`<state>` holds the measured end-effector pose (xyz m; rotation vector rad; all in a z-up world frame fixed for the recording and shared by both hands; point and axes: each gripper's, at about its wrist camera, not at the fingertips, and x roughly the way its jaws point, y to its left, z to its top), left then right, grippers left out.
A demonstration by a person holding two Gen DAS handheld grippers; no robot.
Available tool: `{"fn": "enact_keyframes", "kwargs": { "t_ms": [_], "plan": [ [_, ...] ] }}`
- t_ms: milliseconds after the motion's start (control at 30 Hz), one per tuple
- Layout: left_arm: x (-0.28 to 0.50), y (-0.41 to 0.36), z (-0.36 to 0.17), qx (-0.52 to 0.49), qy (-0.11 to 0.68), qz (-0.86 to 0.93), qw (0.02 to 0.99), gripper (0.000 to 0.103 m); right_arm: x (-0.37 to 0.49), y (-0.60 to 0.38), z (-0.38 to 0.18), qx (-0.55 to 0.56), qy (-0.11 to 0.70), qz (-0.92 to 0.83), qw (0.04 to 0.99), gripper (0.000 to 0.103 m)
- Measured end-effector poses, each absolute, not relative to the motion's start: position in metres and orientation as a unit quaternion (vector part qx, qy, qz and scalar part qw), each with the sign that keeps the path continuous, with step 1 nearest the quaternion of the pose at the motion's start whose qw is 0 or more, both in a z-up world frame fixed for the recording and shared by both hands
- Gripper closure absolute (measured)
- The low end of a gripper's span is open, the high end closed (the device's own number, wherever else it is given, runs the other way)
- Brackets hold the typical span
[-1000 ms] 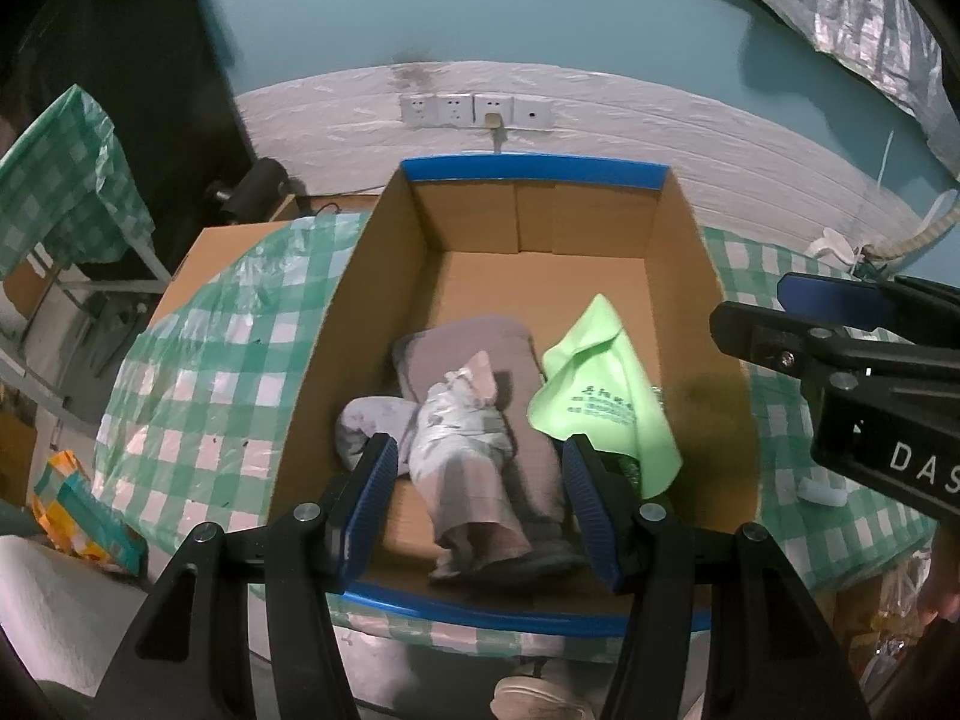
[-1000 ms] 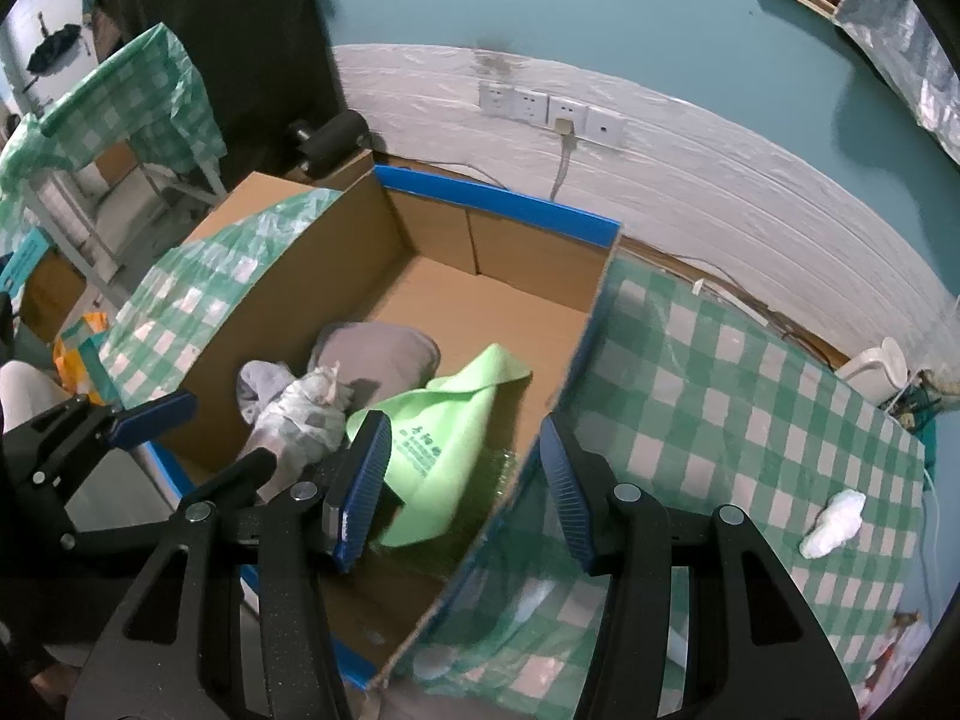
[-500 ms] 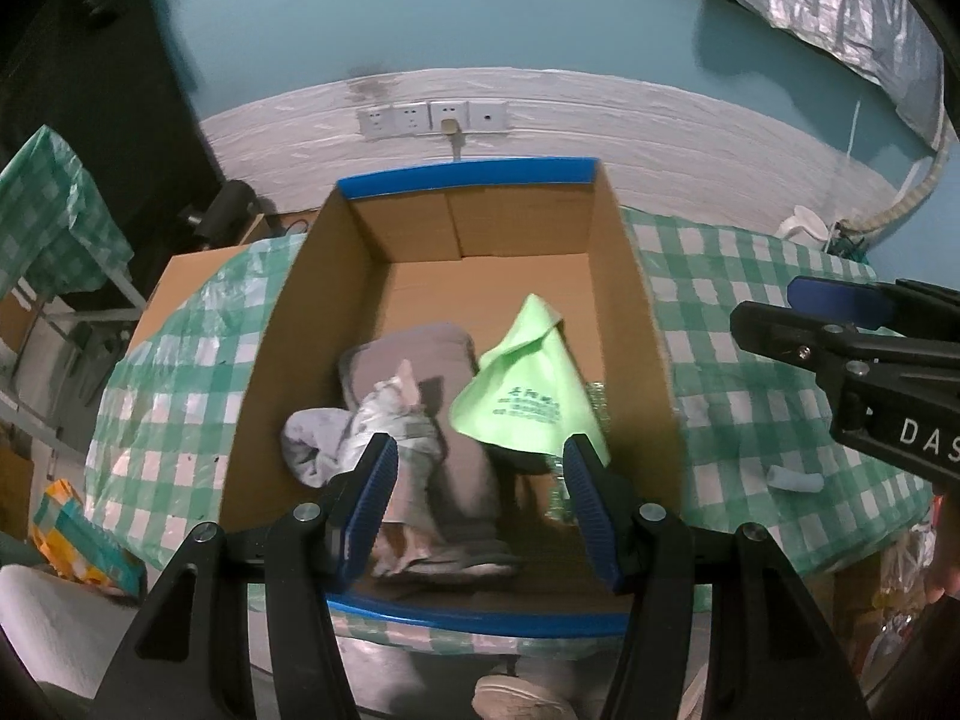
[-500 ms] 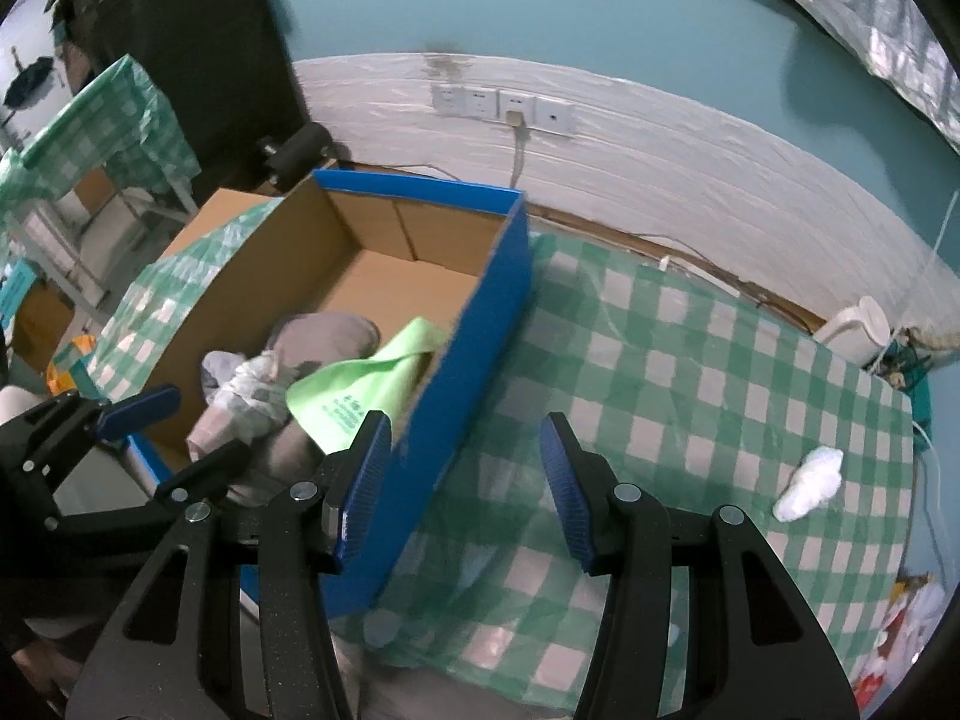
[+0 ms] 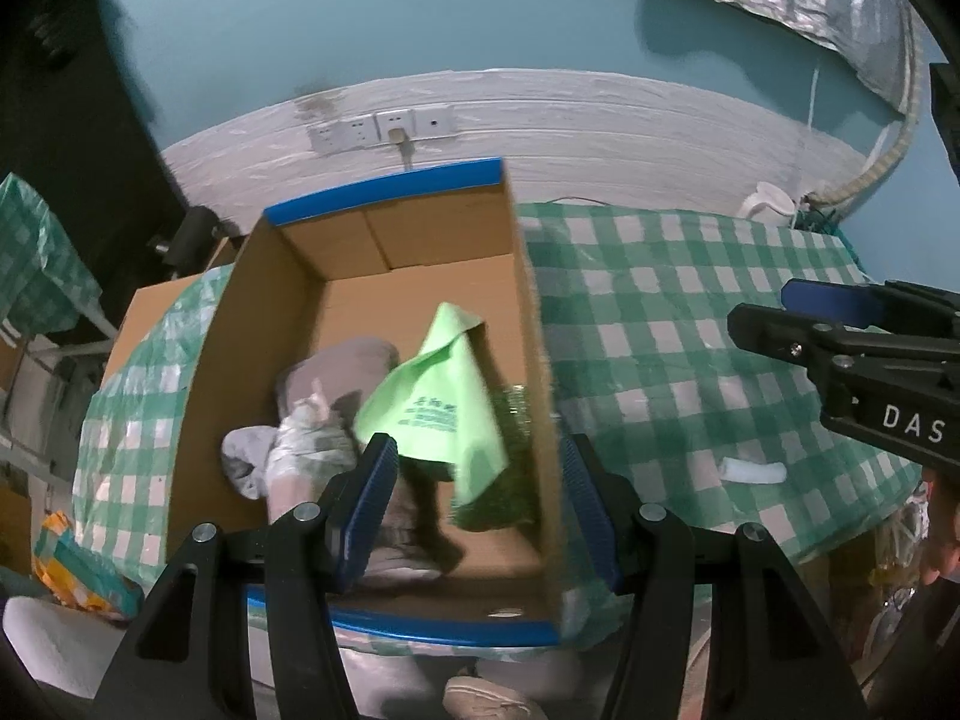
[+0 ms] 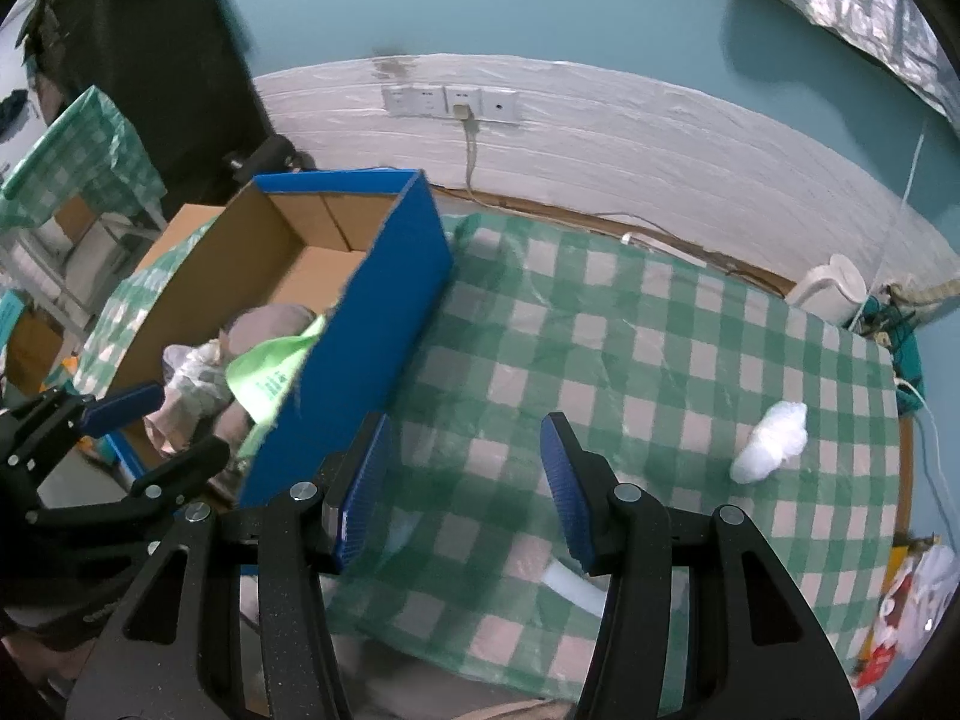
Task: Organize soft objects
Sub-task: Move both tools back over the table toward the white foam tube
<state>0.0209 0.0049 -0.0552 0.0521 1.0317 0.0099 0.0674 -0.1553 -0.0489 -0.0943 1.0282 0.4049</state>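
Both grippers are angled steeply downward over the table, side by side. The left gripper (image 5: 477, 498) hangs above the near right corner of the cardboard box (image 5: 252, 324), its blue pads parted about halfway with nothing between them; the box's right wall runs up through the gap, but the pads are not touching it. The right gripper (image 6: 462, 483) is out over the green checked tablecloth (image 6: 660, 348), to the right of the box's blue outer wall. Its jaws stand roughly half open too, and they are empty, nothing pinched, only cloth showing between the pads.

Inside the box lies the soft pile: a light green bag (image 5: 438, 402) with printed characters draped toward the right wall, a grey cushion-like bundle (image 5: 342, 366) behind it, and a crumpled pale wad (image 5: 300, 450) at the front left. They all touch one another.

Out on the cloth, a fluffy white lump (image 6: 771, 441) sits well to the right, near the table's far edge. A small white roll (image 6: 570, 585) lies near the front edge, just below the right gripper's right pad. From the left wrist view, that roll (image 5: 753, 471) shows beneath the right gripper's arm.
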Motion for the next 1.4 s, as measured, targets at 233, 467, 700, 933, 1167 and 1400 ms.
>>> {"fn": "enact_keyframes", "kwargs": {
  "t_ms": [233,467,700,933,1167,1400],
  "plan": [
    [0.021,-0.026,-0.055,0.043,0.494,-0.017,0.868,0.044,0.061,-0.186,-0.057,-0.036,0.496,0.177,0.849,0.051],
    [0.019,-0.056,-0.058,0.066,0.496,-0.035,0.865,0.043,0.057,-0.212,-0.065,-0.027,0.502,0.167,0.848,0.051],
    [0.019,-0.080,-0.067,0.081,0.505,-0.047,0.858,0.043,0.057,-0.233,-0.080,-0.021,0.515,0.162,0.842,0.051],
    [0.023,-0.096,-0.087,0.084,0.525,-0.051,0.846,0.043,0.062,-0.250,-0.106,-0.015,0.537,0.154,0.829,0.051],
    [0.028,-0.103,-0.108,0.080,0.544,-0.048,0.834,0.043,0.063,-0.258,-0.129,-0.016,0.554,0.160,0.817,0.051],
    [0.032,-0.110,-0.132,0.079,0.565,-0.049,0.820,0.043,0.059,-0.255,-0.149,-0.036,0.566,0.183,0.803,0.051]
  ]
}}
